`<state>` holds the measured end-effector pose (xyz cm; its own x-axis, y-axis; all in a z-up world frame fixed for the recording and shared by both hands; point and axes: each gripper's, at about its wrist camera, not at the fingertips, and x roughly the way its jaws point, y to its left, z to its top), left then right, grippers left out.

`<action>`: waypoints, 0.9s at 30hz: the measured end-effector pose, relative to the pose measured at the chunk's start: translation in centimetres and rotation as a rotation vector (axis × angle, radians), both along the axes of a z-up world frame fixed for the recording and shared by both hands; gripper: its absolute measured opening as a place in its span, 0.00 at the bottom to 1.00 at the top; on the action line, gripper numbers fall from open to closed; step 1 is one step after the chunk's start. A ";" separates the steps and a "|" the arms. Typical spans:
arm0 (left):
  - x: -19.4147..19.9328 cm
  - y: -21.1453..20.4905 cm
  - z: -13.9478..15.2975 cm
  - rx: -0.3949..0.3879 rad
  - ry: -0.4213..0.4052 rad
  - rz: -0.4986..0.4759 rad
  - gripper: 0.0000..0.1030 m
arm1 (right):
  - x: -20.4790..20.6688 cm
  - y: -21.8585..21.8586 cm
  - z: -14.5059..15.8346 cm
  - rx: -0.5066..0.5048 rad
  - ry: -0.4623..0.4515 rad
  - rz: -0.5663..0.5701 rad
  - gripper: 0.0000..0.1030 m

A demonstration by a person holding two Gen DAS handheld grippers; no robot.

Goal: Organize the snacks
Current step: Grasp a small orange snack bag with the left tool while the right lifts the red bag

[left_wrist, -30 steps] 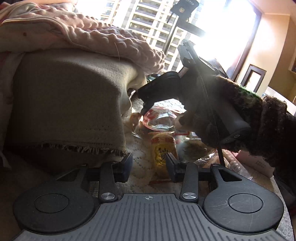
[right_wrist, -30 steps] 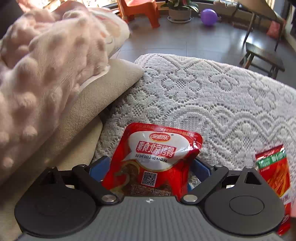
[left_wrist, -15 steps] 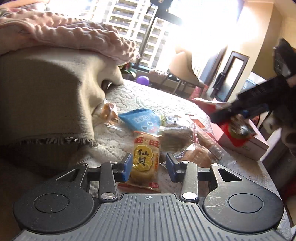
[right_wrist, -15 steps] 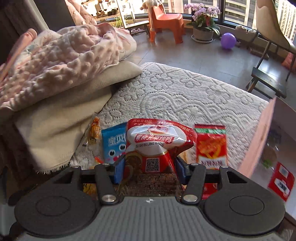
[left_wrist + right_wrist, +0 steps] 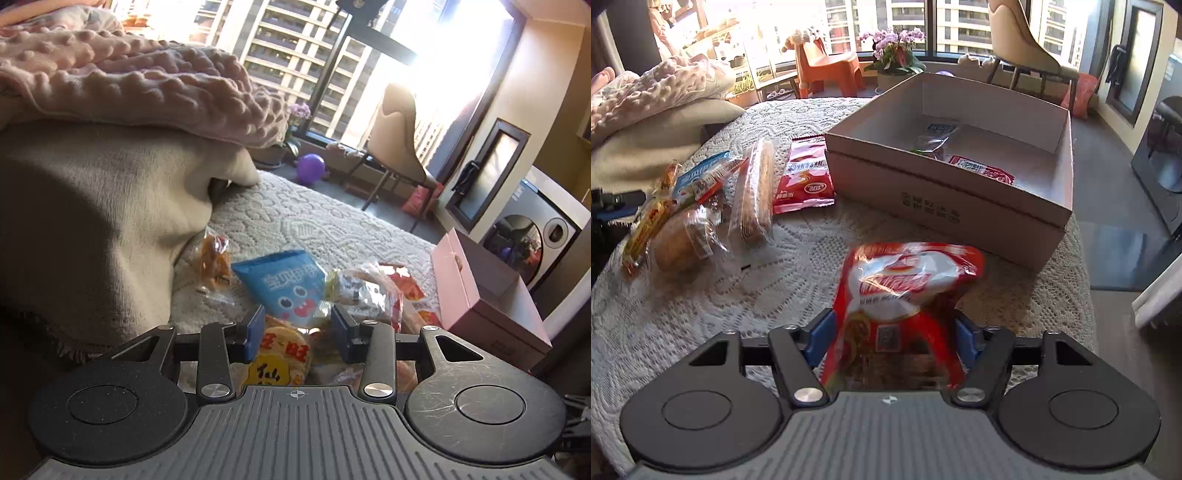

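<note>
My right gripper (image 5: 892, 338) is shut on a red and white snack bag (image 5: 905, 291) and holds it above the lace tablecloth, in front of the open cardboard box (image 5: 945, 206). The box holds a few small packets (image 5: 982, 170). My left gripper (image 5: 297, 332) is open, its blue pads on either side of a yellow rice cracker pack (image 5: 282, 360). Just beyond lie a blue snack bag (image 5: 286, 286) and clear-wrapped snacks (image 5: 364, 291). The pink box (image 5: 487, 295) stands to the right in the left wrist view.
Loose snacks lie left of the box in the right wrist view: a bread roll (image 5: 679, 243), a long wafer pack (image 5: 755, 188), a red packet (image 5: 805, 177). Folded blankets (image 5: 110, 155) pile up on the left. The table's round edge (image 5: 1086, 295) drops off at right.
My right gripper has swung right with the red bag, from over the snack pile to in front of the box. My left gripper has moved forward over the yellow pack.
</note>
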<state>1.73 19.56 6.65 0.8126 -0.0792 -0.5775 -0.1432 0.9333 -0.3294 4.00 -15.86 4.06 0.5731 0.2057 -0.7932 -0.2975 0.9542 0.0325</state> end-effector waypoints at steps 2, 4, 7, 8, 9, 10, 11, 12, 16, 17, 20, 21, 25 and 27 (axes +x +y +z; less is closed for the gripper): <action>1.3 -0.5 0.5 0.106 -0.011 0.040 0.42 | -0.4 -0.3 -0.7 0.007 -0.022 0.009 0.72; 3.3 -1.0 0.4 0.222 0.016 0.052 0.42 | -0.6 -0.5 -1.4 0.033 -0.041 0.000 0.75; 6.5 -1.0 -0.7 0.342 0.094 0.063 0.42 | -1.2 -0.8 -2.1 0.064 -0.099 -0.013 0.80; 7.3 -1.0 -1.1 0.380 0.121 0.071 0.39 | -1.6 -0.9 -2.4 0.065 -0.119 -0.012 0.82; 7.9 -1.0 -1.5 0.408 0.148 0.072 0.37 | -2.3 -0.9 -2.8 0.061 -0.145 -0.009 0.83; 8.6 -1.0 -2.0 0.432 0.179 0.074 0.36 | -2.7 -0.8 -3.0 0.053 -0.169 -0.007 0.84; 9.2 -1.0 -2.5 0.447 0.210 0.072 0.35 | -3.0 -0.5 -3.1 0.036 -0.183 -0.004 0.84; 9.7 -1.1 -3.0 0.457 0.235 0.068 0.35 | -3.0 -0.5 -3.0 0.033 -0.187 0.002 0.84; 10.5 -0.1 -3.7 0.410 0.226 0.067 0.27 | -2.7 -1.0 -3.0 0.075 -0.172 -0.004 0.86; 10.4 0.1 -3.6 0.396 0.215 0.059 0.24 | -2.7 -1.1 -3.0 0.078 -0.173 -0.004 0.86; 9.1 -0.1 -2.8 0.369 0.184 0.020 0.24 | -2.8 -1.1 -3.0 0.080 -0.174 -0.005 0.86; 8.5 -0.3 -2.4 0.359 0.168 0.012 0.24 | -2.9 -1.1 -3.0 0.079 -0.175 -0.005 0.86; 4.9 -1.7 0.3 0.281 0.076 -0.030 0.24 | -2.8 -0.8 -3.1 0.068 -0.175 -0.002 0.87; 2.9 -3.0 1.5 0.246 0.028 -0.067 0.24 | -2.8 -0.7 -3.1 0.061 -0.175 -0.002 0.88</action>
